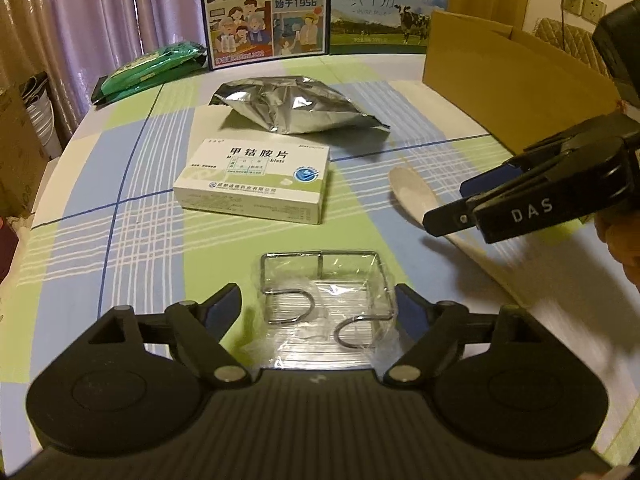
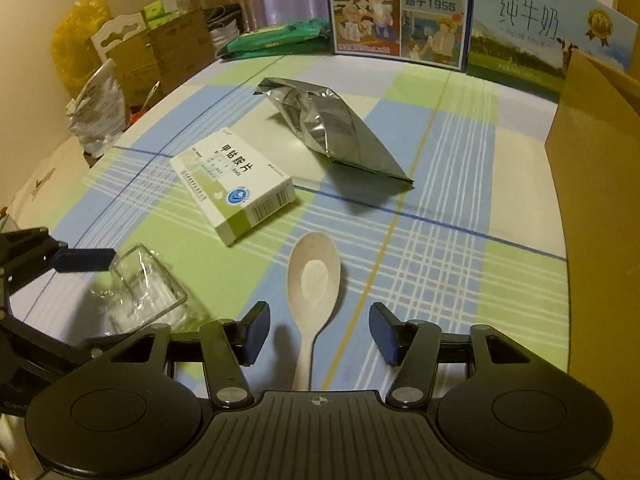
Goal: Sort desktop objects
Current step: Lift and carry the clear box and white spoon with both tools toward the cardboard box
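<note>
While the left gripper [image 1: 318, 312] stands wide open at the near edge of the table [image 1: 120, 216], a wire hook rack in clear wrap [image 1: 326, 300] lies flat between its fingers, neither pad touching it in the left wrist view. To its right the right gripper [image 2: 318, 334] is also spread wide, with the handle of a pale spoon [image 2: 314, 280] running back between its fingers and the bowl pointing away toward the middle of the checked cloth; the fingers are apart from the spoon on both sides. Bare cloth lies between the rack and the spoon, and the left gripper's blue pad sits just beside the wrapped rack in the right wrist view. Farther in, near the table's centre, a white and green medicine box [image 1: 256, 186] lies flat, well apart from the rack and with an open strip of cloth around it. Just beyond it rests a crumpled silver foil bag [image 1: 298, 104], close to the box but not touching. Along the right edge a brown cardboard box [image 1: 500, 76] stands with its wall facing the spoon, leaving a lane of free cloth between them. At the far edge two milk cartons [image 1: 266, 12] stand upright side by side, and green packets [image 1: 148, 66] lie at the far left corner.
</note>
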Motion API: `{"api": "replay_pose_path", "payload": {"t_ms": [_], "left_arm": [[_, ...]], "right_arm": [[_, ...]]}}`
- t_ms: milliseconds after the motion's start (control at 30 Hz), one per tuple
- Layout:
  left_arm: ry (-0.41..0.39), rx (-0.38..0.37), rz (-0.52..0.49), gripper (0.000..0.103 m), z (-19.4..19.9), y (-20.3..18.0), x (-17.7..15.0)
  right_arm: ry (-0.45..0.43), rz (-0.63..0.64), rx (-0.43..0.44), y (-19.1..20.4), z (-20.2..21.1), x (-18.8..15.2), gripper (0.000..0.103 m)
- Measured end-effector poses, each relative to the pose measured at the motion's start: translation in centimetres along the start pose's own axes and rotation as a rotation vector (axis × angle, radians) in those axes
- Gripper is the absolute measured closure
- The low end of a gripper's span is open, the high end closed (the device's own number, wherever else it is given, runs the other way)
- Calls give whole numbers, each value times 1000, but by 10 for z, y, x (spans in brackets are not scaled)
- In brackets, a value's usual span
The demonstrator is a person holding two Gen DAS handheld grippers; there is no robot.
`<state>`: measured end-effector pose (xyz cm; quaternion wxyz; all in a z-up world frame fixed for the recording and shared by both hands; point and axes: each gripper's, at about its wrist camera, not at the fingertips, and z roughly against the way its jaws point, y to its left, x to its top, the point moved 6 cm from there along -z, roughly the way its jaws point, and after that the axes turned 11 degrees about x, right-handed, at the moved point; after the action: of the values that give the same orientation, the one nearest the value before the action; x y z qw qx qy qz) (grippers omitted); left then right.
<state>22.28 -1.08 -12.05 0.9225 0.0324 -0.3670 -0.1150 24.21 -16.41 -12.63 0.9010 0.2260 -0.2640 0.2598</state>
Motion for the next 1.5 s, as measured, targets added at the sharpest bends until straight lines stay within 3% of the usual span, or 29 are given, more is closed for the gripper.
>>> {"api": "replay_pose_path", "payload": {"t_ms": [167,233,300,767,833,1067,1267,1500], "left_arm": [[1,2,2,27,-7,-4,3],[9,2,1,38,-10,-6,3],[13,8,-7,40,-11,-6,3],[21,44,42,41,-5,11,11],[19,41,42,41,-4,10,12],[18,38,44,41,-5,9,14],[15,32,39,41,-4,6,15],[0,28,46,41,0,7,21]], "right_arm": [[-2,-10,-3,-2,2,1,48],[-5,-11,-2,-2,3,1,48],[-9,-12,3,-2,2,2,47],[-25,19,5,2,-19,8,47],[-22,20,2,2,-23,7,50],[-33,53,-51,2,-26,10,71],[-34,39,-52,2,-24,12,72],[-126,2,-54,1,-2,26,73]]}}
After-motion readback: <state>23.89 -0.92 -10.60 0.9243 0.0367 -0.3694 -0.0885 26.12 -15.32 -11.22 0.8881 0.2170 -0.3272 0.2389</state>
